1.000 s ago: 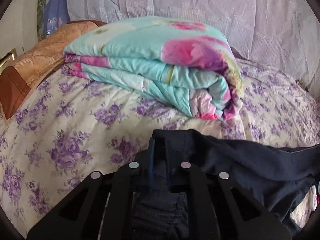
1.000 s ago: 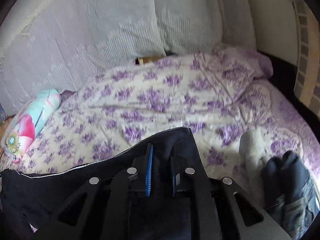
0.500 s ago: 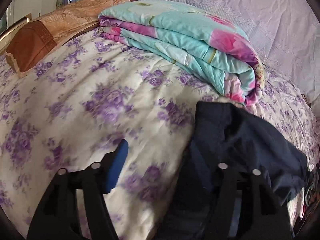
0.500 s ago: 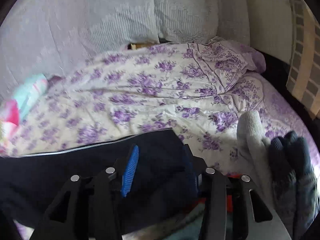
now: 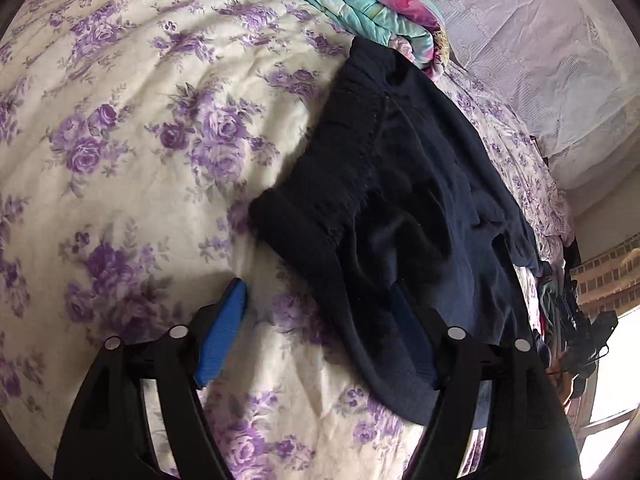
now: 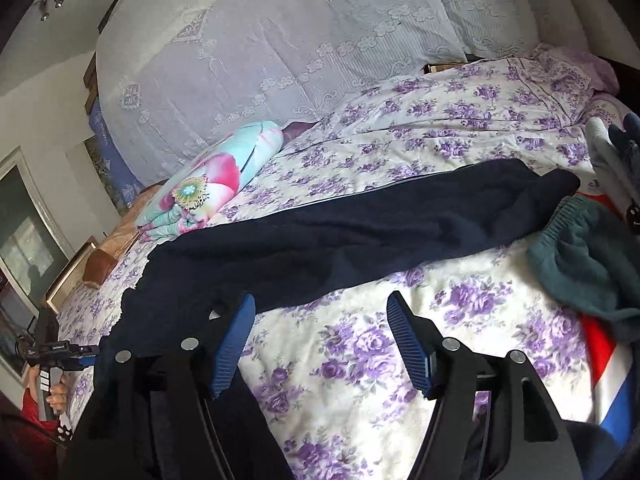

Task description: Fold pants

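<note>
1. The left gripper (image 5: 320, 340) has its jaws spread wide with nothing between them; one blue pad (image 5: 222, 340) shows over the bedspread, while the other is half hidden behind the waistband edge of the pants.
2. The right gripper (image 6: 320, 344) also stands with its jaws wide apart and holding nothing, both blue ribbed pads visible above the floral bedspread (image 6: 352, 344).
3. One pair of dark navy pants (image 6: 340, 236) lies stretched across the bed, waistband toward the left gripper and legs running toward the right side.
4. In the left wrist view the pants (image 5: 408, 216) show their gathered elastic waistband, rumpled.
5. One folded turquoise-and-pink floral quilt (image 6: 216, 176) sits beyond the pants, its edge just beside the waistband.
6. One teal garment (image 6: 588, 268) lies just beside the leg end.
7. Lace-covered pillows (image 6: 280, 40) stand along the far side of the bed.
</note>
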Tool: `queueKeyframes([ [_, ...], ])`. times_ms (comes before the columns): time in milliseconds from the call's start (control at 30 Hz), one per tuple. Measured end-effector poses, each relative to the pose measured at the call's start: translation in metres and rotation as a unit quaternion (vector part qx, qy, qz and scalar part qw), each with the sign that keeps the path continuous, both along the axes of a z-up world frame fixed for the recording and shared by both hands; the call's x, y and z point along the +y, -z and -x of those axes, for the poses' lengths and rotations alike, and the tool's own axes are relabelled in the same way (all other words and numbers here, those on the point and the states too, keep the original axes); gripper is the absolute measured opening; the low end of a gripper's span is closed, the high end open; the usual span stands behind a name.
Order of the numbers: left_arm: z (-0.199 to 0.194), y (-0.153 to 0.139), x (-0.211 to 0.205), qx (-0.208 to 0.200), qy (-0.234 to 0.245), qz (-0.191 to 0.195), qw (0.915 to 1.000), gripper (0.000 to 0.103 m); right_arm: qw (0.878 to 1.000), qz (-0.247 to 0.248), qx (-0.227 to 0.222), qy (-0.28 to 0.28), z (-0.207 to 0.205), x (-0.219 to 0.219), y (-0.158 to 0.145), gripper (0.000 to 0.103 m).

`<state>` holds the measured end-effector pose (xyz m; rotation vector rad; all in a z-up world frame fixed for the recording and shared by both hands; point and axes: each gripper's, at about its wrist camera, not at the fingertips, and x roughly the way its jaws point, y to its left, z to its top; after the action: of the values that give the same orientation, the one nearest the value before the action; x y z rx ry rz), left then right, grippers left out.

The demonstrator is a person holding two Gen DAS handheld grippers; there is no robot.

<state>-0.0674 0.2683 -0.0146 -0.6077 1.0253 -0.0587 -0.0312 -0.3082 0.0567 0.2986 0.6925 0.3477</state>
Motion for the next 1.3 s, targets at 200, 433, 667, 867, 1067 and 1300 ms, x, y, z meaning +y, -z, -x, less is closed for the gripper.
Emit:
queueKeyframes([
  [200,-0.022,0.004,-0.004,-0.028,-0.084,-0.002,0.9961,0.031,0.997,-0.052,0.033,0.037,0.006,-0.022,0.018,0.070],
  [433,0.040,-0.032,0.022,-0.107,-0.110,0.070,0.9857,0.015,0.998,-0.027,0.040,0.040,0.015,-0.029,0.017,0.070],
  [667,0.055,-0.013,0.039,-0.051,-0.131,0.020,0.9899,0.017,0.994,-0.019,0.104,0.027,-0.027,-0.010,0.020,0.070],
  [867,0.068,-0.022,0.020,-0.060,-0.117,-0.067,0.9891,0.039,0.980,-0.088,0.181,0.004,-0.085,0.013,0.047,0.070],
  [1067,0.109,-0.033,0.030,-0.070,-0.147,-0.105,0.9810,0.054,0.979,-0.095,0.181,0.026,-0.114,0.024,0.068,0.011],
  [1300,0.114,-0.049,0.017,-0.094,-0.126,-0.131,0.9789,0.057,0.986,-0.005,0.155,0.053,-0.067,-0.001,0.036,0.052],
])
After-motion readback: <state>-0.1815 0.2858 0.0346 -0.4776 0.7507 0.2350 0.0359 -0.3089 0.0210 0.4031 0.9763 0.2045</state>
